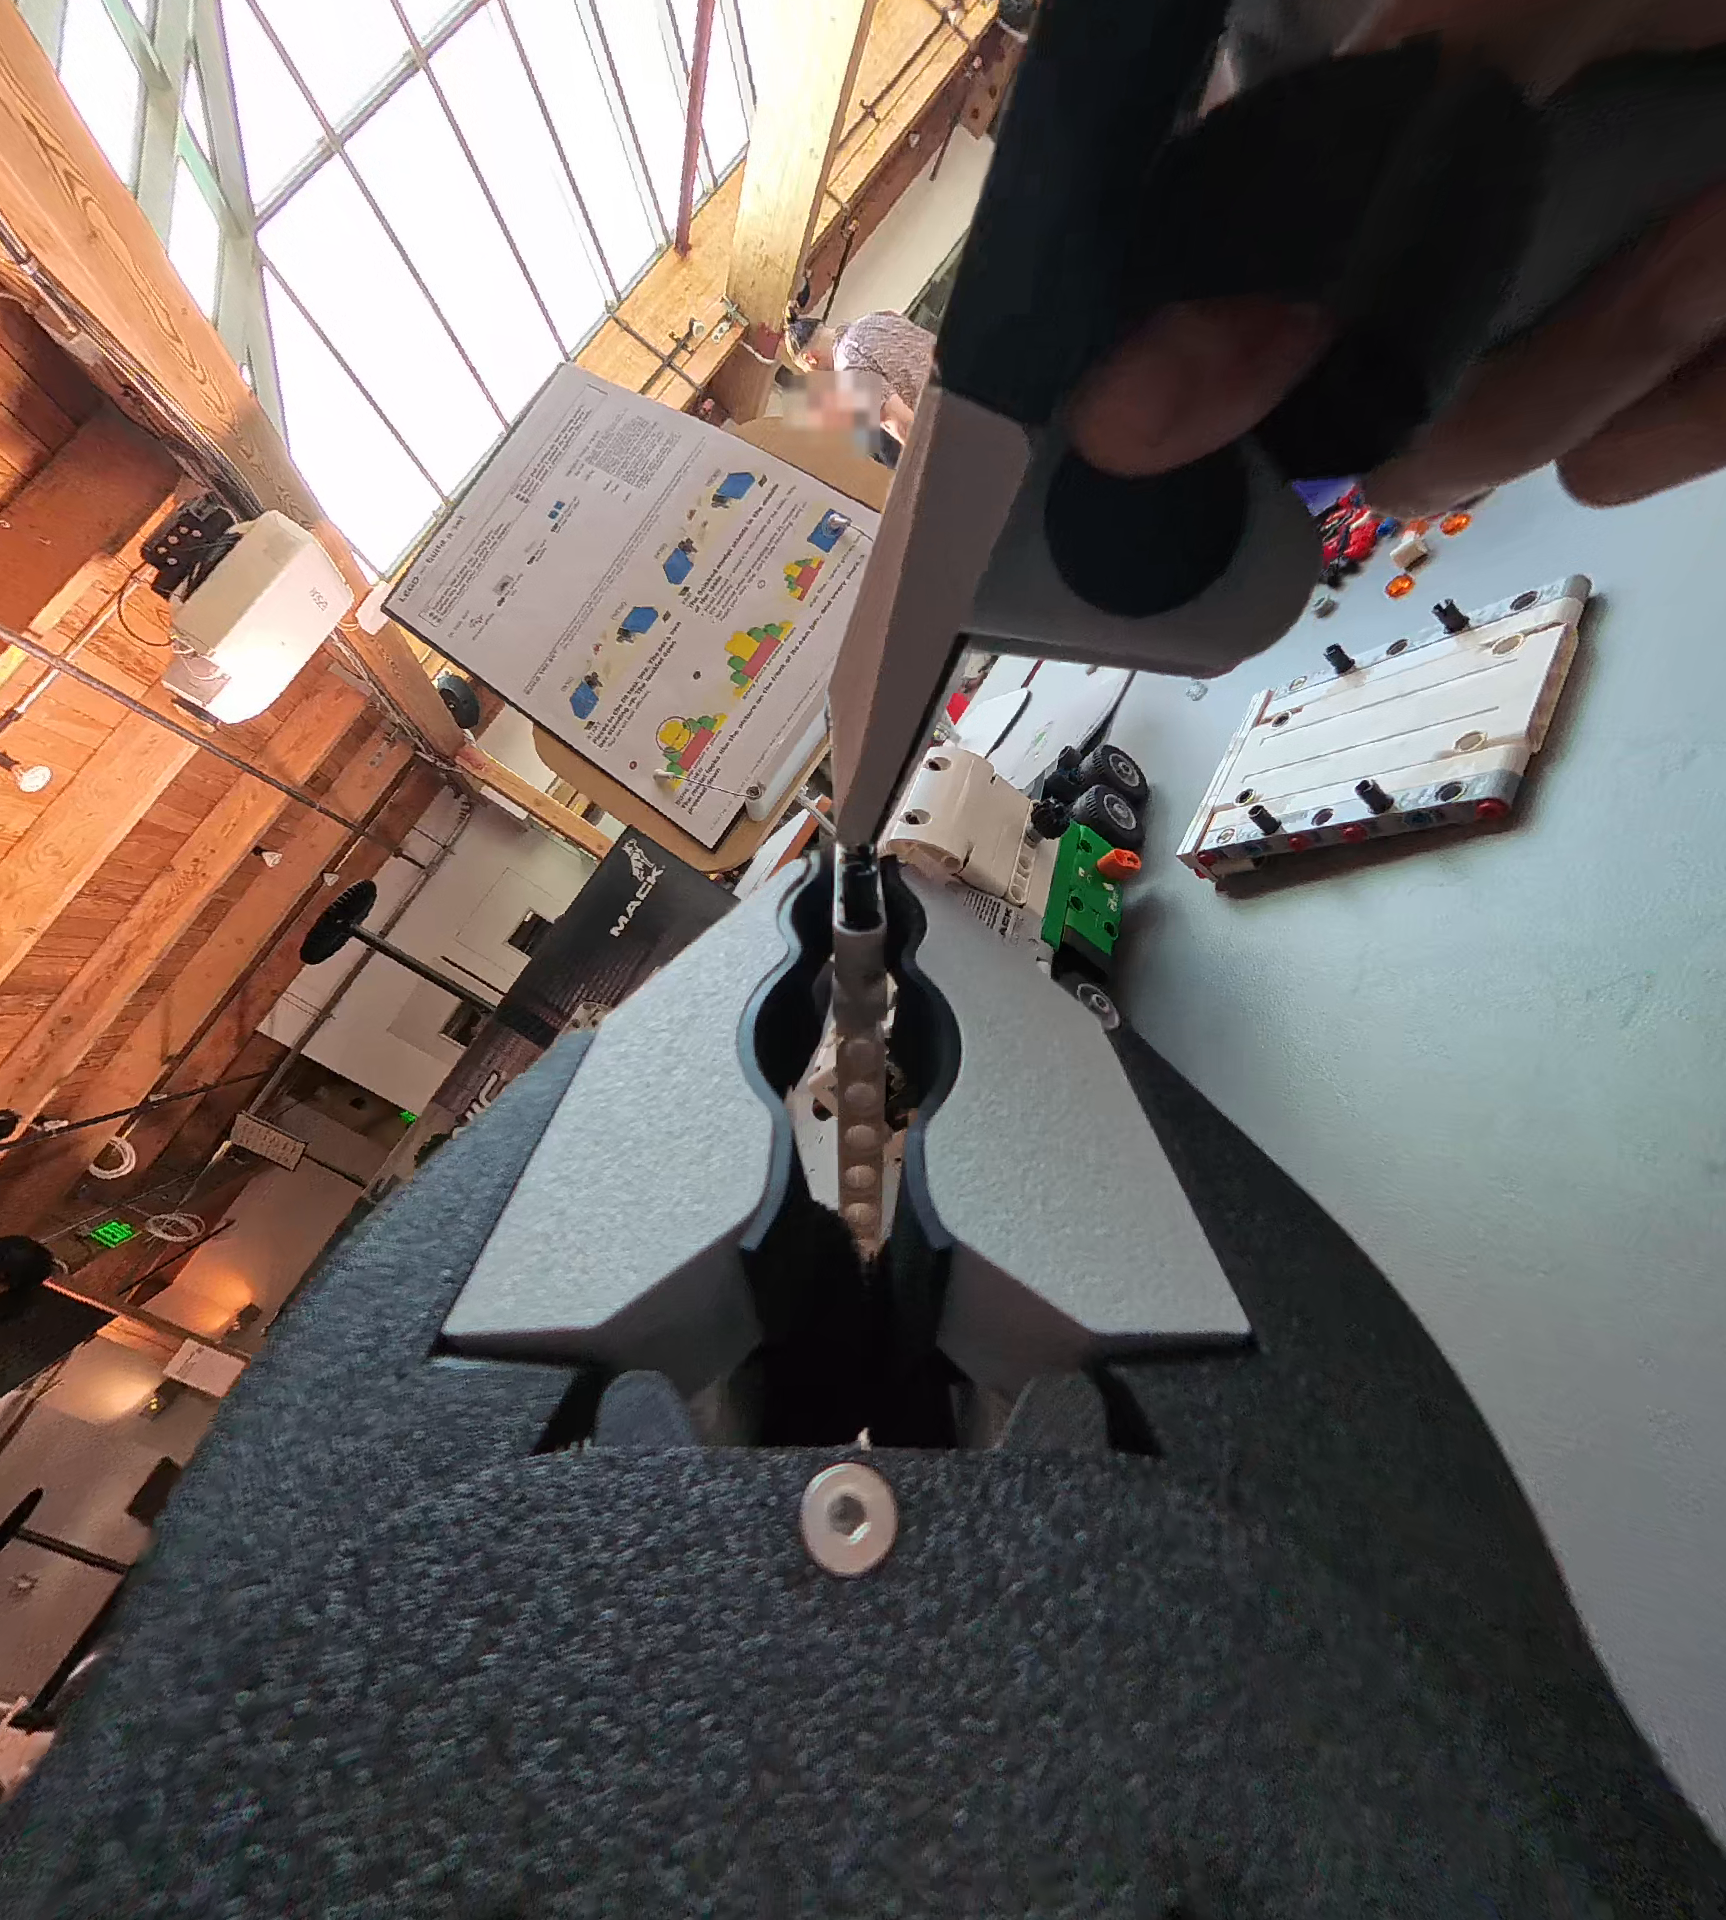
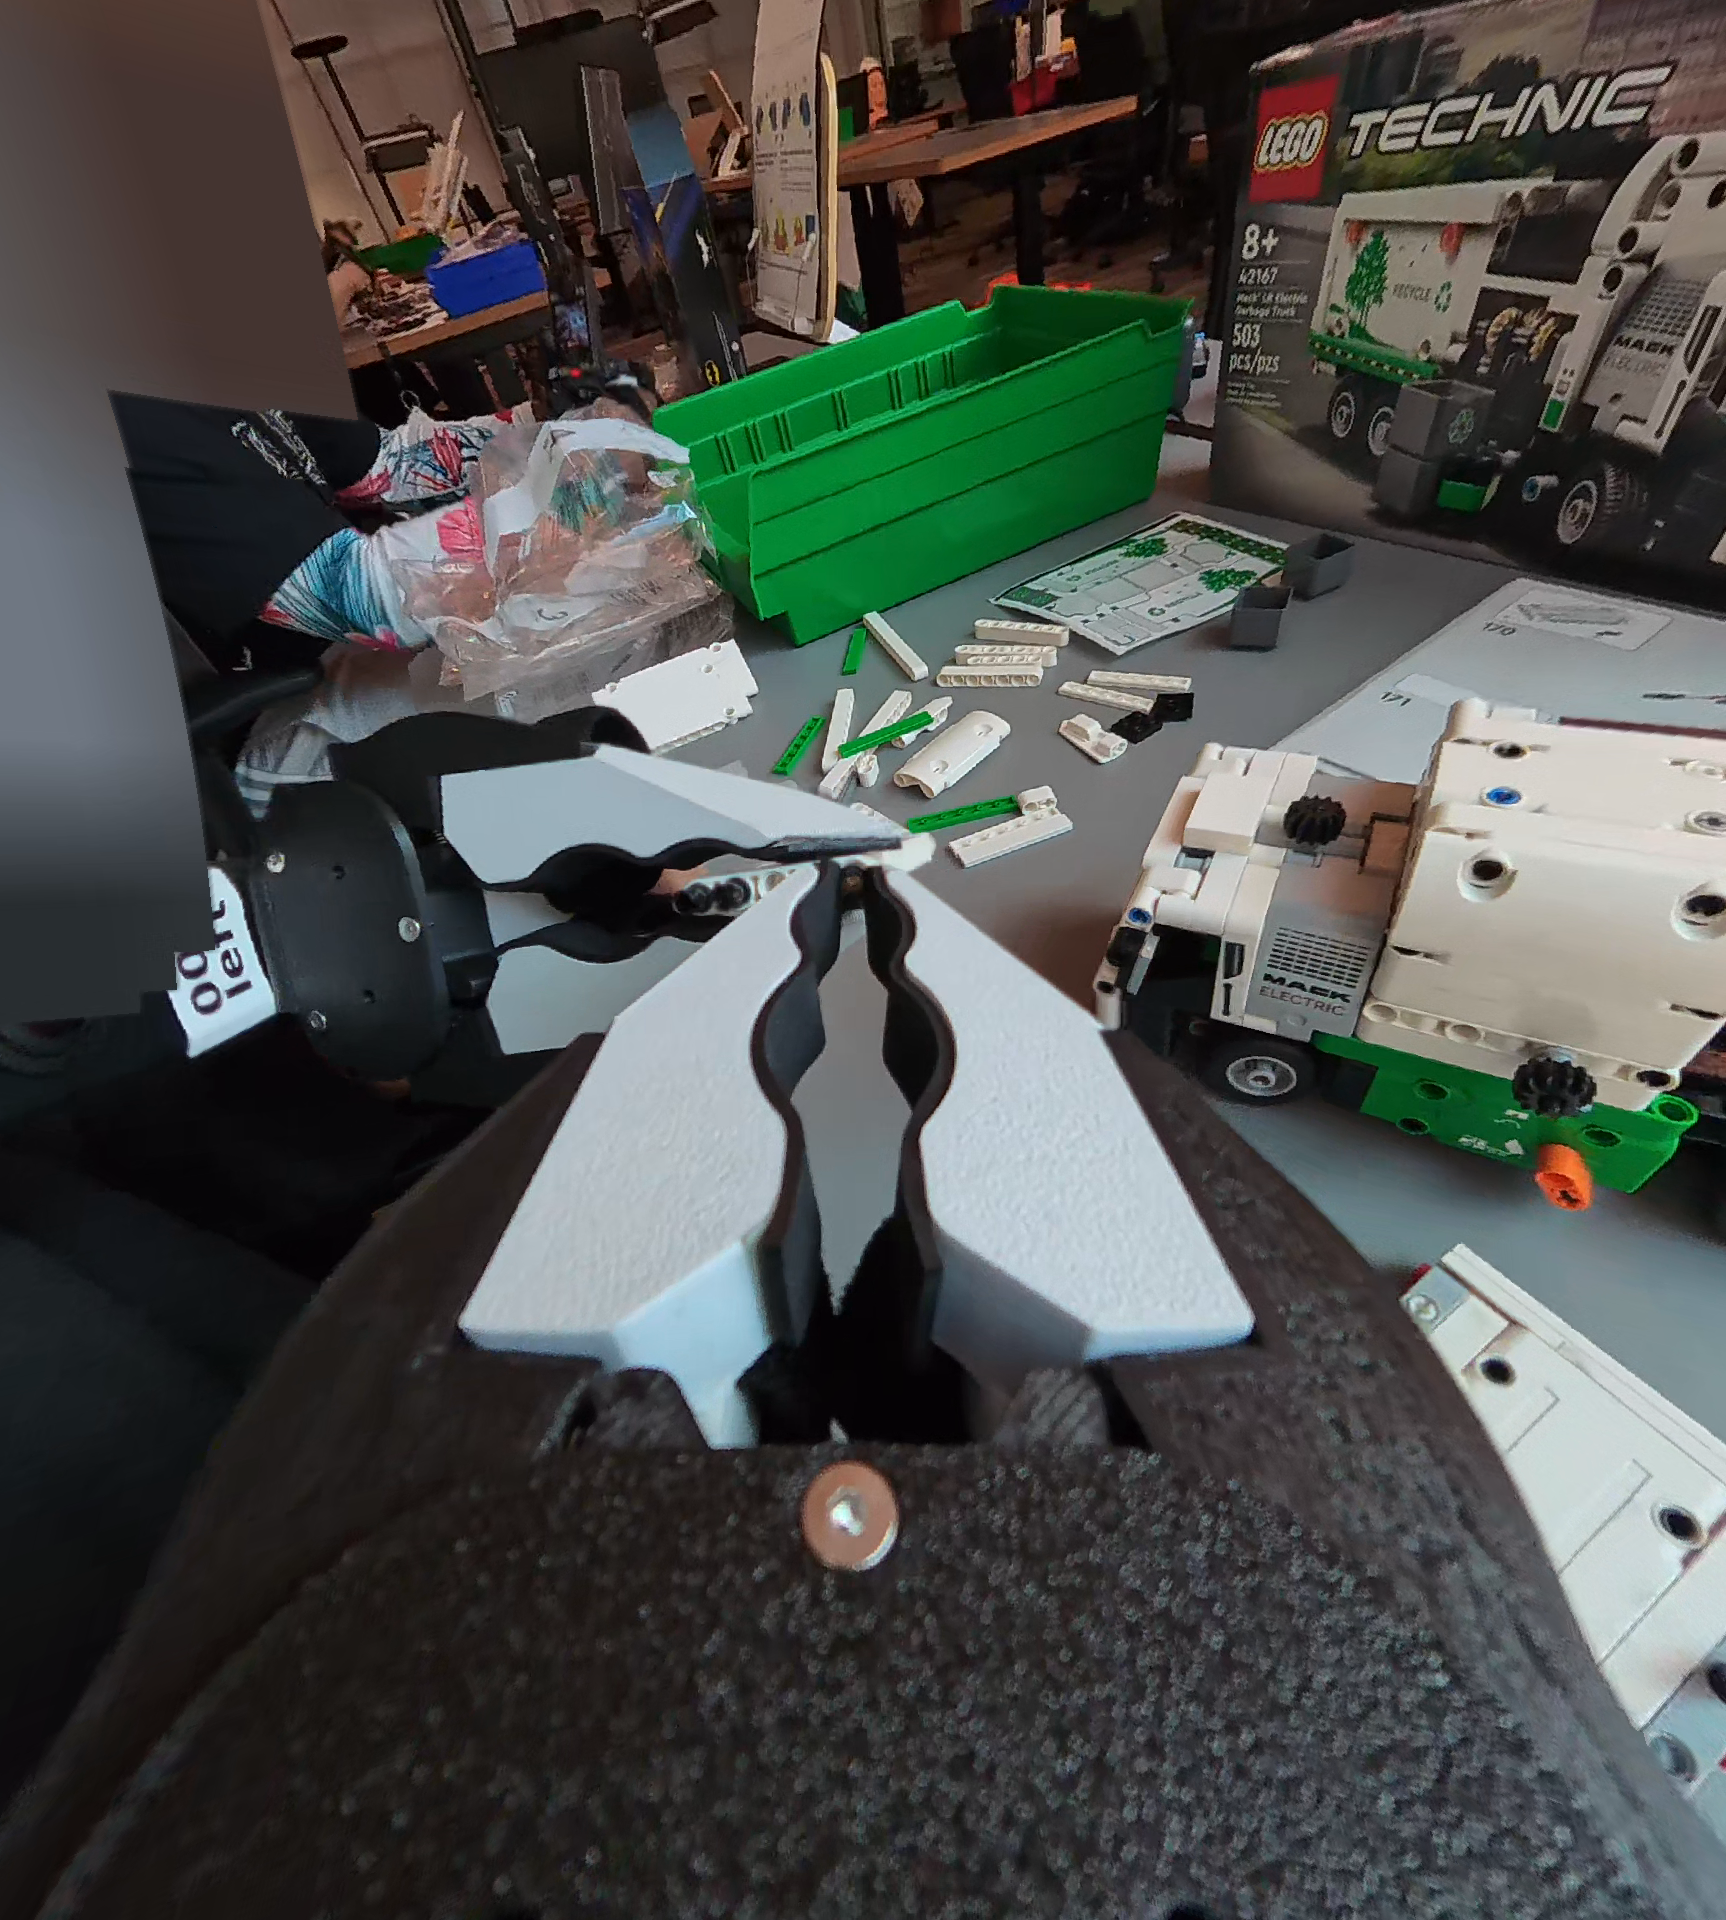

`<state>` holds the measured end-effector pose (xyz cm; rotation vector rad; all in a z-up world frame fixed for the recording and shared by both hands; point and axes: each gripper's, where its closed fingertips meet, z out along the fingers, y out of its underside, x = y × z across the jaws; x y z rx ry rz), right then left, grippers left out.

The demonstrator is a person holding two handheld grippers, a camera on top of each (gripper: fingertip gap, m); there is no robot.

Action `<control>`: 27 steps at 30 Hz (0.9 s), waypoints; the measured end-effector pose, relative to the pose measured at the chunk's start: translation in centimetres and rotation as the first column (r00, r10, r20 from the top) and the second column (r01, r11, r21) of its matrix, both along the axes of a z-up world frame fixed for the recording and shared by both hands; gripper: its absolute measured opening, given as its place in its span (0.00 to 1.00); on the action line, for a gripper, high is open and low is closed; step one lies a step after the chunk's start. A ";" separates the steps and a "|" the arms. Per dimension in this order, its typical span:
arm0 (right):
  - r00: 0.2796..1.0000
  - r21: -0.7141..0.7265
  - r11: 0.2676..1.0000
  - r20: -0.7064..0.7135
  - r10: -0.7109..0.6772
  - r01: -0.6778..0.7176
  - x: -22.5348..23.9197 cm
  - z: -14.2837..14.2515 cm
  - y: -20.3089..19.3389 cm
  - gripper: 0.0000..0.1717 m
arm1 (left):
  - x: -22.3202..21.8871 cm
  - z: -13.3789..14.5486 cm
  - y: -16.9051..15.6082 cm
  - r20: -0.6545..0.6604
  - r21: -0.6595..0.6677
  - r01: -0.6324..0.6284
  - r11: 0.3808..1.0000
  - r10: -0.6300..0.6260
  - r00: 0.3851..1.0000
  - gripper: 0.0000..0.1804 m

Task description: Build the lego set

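Bearing printed brand lettering: toy box (image 2: 1524, 312), truck cab (image 2: 1300, 987).

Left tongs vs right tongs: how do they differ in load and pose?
1. The left tongs clamp a grey holed beam that runs lengthwise between their pads. The right tongs pinch only what looks like a small black pin at their tips.
2. In the right wrist view, the left tongs lie sideways, crossing the right tongs' tips.

Shared: both have pale fingers and wavy black pads, both are nearly shut, and their tips meet at the beam's end.
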<state>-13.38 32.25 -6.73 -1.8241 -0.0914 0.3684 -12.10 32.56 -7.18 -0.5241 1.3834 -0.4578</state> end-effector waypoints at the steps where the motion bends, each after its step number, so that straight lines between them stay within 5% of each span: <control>1: 1.000 -0.015 1.000 -0.003 0.001 -0.001 0.0 -0.1 0.0 0.02 | 0.0 0.0 0.0 0.002 0.012 -0.007 1.000 0.007 1.000 0.03; 5: 1.000 -0.013 1.000 0.019 -0.002 0.002 -0.1 0.0 0.0 0.02 | -0.1 0.1 -0.1 0.007 0.029 -0.024 0.999 0.023 1.000 0.03; 10: 0.989 -0.053 0.997 -0.140 -0.055 0.048 0.1 -0.6 0.0 0.02 | 0.3 -0.5 0.0 -0.016 0.082 -0.080 0.993 0.081 0.997 0.03; 19: 0.993 -0.122 0.987 0.057 -0.098 0.105 1.0 -1.6 0.1 0.02 | 1.2 -1.9 0.1 -0.106 -0.057 -0.004 0.998 -0.002 0.994 0.03; 27: 0.991 -0.126 0.988 0.110 -0.076 0.090 1.1 -1.4 0.2 0.02 | 1.4 -2.4 0.1 -0.130 -0.032 -0.012 0.999 0.008 0.992 0.03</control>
